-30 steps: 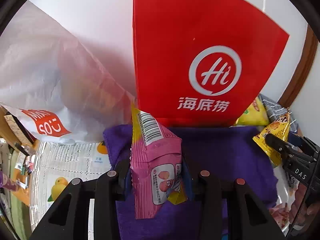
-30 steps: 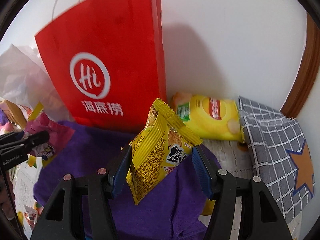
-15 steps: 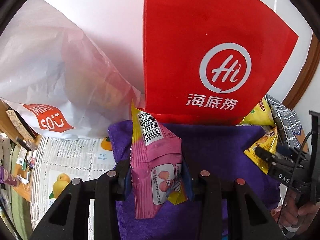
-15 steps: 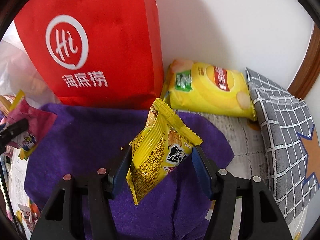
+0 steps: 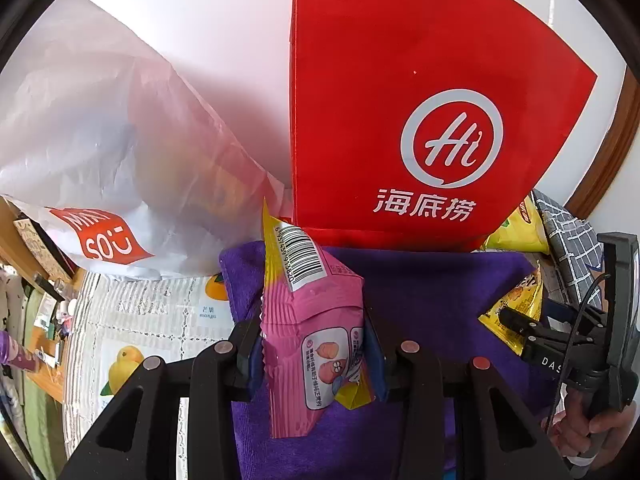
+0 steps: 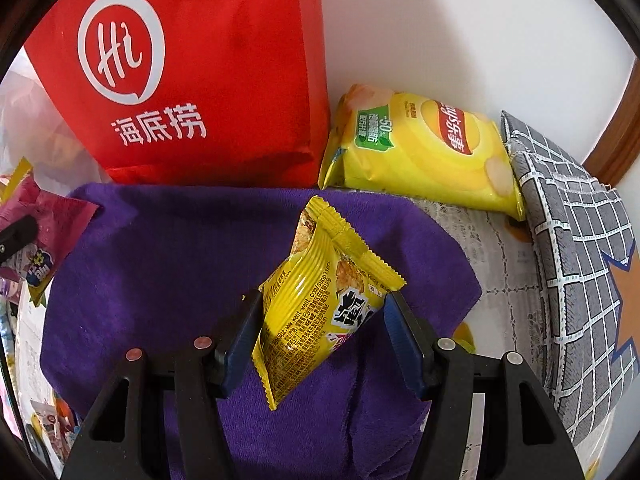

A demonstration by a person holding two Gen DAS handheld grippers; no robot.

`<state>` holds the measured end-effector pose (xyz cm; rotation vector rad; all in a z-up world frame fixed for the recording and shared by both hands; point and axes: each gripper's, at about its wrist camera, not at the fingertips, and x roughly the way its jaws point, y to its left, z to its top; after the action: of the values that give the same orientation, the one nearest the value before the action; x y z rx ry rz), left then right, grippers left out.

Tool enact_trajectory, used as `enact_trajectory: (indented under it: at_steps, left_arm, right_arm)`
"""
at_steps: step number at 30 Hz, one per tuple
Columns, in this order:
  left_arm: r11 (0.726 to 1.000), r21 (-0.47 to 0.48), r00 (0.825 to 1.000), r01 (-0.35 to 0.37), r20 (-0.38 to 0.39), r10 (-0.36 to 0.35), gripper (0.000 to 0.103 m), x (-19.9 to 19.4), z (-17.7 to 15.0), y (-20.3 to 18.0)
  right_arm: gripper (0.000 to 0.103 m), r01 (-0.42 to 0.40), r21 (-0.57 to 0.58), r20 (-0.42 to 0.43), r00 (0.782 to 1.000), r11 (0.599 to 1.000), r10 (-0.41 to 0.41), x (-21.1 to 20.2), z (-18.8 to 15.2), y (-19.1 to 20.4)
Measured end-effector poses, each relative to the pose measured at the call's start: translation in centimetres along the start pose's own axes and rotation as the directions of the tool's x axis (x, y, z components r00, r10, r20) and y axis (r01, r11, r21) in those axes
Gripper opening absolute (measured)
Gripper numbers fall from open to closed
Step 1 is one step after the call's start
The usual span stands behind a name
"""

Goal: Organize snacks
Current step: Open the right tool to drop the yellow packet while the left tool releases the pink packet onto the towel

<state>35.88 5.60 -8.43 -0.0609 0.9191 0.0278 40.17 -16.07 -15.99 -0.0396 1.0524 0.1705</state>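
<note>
1. Two snack packets are off the surface, one in each gripper, both above a purple towel [image 6: 168,248] spread over a fruit-printed table cover [image 5: 140,320].
2. One is a pink snack packet [image 5: 316,332] with a yellow top edge and a barcode; the left gripper [image 5: 314,360] pinches its lower half between blue pads, and it stands upright over the near left part of the towel.
3. The other is a yellow snack packet [image 6: 320,308], tilted with its sealed top leaning far and left; the right gripper [image 6: 324,340] clamps it across the middle, over the right half of the towel.
4. From the left wrist camera, the right gripper with its yellow packet shows at the right edge, with a hand [image 5: 592,432] on its handle.
5. At the far edge of the towel a red paper bag [image 6: 192,80] with a white "Hi" logo stands against the white wall.
6. Right of that bag a yellow chip bag [image 6: 424,152] lies on its side, touching a grey checked cloth pouch [image 6: 572,248] further right.
7. Left of the red bag sits a crumpled white plastic bag [image 5: 108,160] with a red label.
</note>
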Motion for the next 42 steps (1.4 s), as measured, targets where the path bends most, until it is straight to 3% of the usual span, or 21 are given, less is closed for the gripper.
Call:
enact_trajectory:
  at_steps: [10,16,18,25,30,34,39,42]
  left_arm:
    - [1.0,-0.022,0.999,0.016,-0.039,-0.017,0.038,0.8,-0.1,0.7]
    - [0.999,-0.024,0.998,0.024,-0.065,-0.025,0.039,1.5,-0.4,0.6]
    - [0.999,-0.022,0.997,0.026,-0.075,-0.027,0.039,1.9,-0.5,0.4]
    - [1.0,-0.001,0.986,0.004,-0.167,-0.004,0.04,4.3,-1.2,-0.5]
    - [1.0,0.015,0.986,0.004,-0.167,-0.002,0.041,4.3,-1.4,-1.0]
    - [0.999,0.032,0.989,0.044,-0.144,-0.039,0.042,3.6,-1.4,-1.6]
    - [0.997,0.042,0.994,0.069,-0.089,-0.065,0.061,2.3,-1.2,-1.7]
    - [0.997,0.047,0.996,0.067,-0.063,-0.064,0.066,1.4,-0.7,-1.5]
  right_arm:
    - [0.065,0.007,-0.022,-0.007,1.0,1.0,-0.007,-0.2,0.4,0.6]
    - [0.065,0.001,-0.013,0.059,0.998,1.0,0.0,-2.6,0.7,0.4]
    - [0.07,-0.003,-0.01,0.088,0.996,1.0,0.004,-3.6,0.8,0.3]
    - [0.071,0.008,-0.012,0.155,0.988,1.0,-0.006,-6.0,0.9,-0.3]
    - [0.071,0.006,-0.008,0.172,0.985,1.0,-0.005,-6.6,1.0,-0.5]
    - [0.071,-0.001,-0.011,0.174,0.985,1.0,0.003,-6.9,0.9,-0.4]
    - [0.072,0.002,-0.024,0.18,0.984,1.0,0.002,-7.1,0.8,-0.1]
    - [0.073,0.003,-0.029,0.178,0.984,1.0,0.003,-7.1,0.8,0.2]
